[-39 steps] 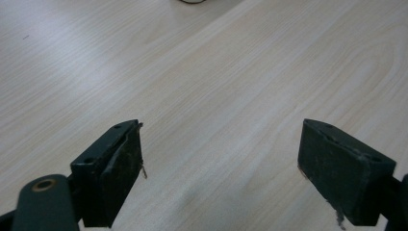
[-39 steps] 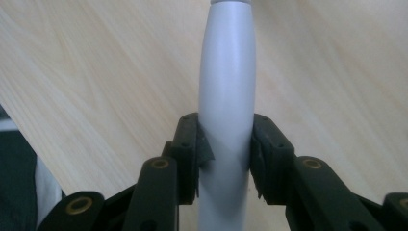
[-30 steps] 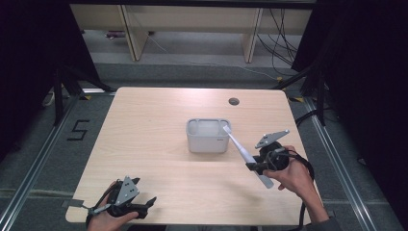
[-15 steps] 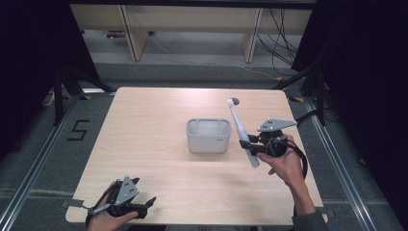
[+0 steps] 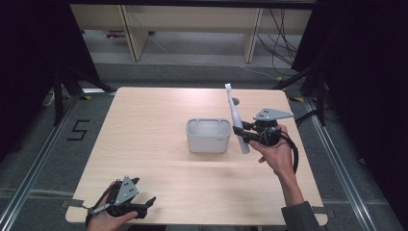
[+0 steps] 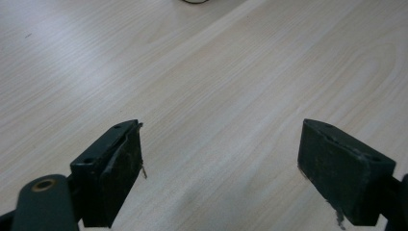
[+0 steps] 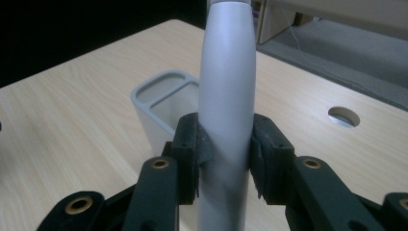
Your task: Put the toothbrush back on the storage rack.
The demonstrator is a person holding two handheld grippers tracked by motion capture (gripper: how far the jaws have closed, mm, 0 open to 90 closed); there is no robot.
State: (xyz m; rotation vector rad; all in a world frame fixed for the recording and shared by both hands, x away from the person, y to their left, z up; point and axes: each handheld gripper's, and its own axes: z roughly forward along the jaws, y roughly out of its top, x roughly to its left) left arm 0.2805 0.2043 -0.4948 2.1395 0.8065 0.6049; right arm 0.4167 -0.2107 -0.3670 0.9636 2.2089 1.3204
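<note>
My right gripper (image 5: 240, 133) is shut on a long white toothbrush-like handle (image 5: 234, 115), held nearly upright just right of a pale grey holder (image 5: 208, 142) at the table's middle. In the right gripper view the handle (image 7: 227, 82) rises between the closed jaws of the right gripper (image 7: 225, 156), and the holder (image 7: 142, 94) with its two open compartments stands behind and to the left. My left gripper (image 5: 145, 206) rests at the table's front left edge, open and holding nothing. The left gripper (image 6: 221, 168) shows its jaws wide apart over bare wood.
A round cable hole (image 7: 343, 116) sits in the wooden table (image 5: 154, 125) at the back right. Shelving legs and cables (image 5: 284, 29) lie on the floor beyond the far edge. Metal rails (image 5: 33, 163) run along both sides.
The right gripper has lifted the handle out of the holder, swung it from slanted to nearly upright, and moved back and to the right. The left gripper has stayed still.
</note>
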